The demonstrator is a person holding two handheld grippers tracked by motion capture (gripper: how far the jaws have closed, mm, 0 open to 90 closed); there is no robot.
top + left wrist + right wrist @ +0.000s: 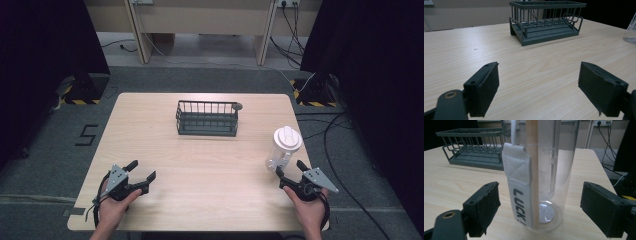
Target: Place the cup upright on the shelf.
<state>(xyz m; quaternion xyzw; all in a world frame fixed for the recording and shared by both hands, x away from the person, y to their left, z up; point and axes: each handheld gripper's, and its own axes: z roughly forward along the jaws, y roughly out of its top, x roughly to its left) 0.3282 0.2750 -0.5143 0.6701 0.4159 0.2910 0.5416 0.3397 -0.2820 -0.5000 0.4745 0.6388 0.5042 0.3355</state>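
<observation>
Standing between right gripper (540,212) jaws: bottle (549,175)

Bottle (544,170) top beyond frame edge

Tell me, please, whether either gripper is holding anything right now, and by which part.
Nothing is held. The right gripper is open with the clear bottle standing between its jaws, untouched. The left gripper is open over bare table.
</observation>
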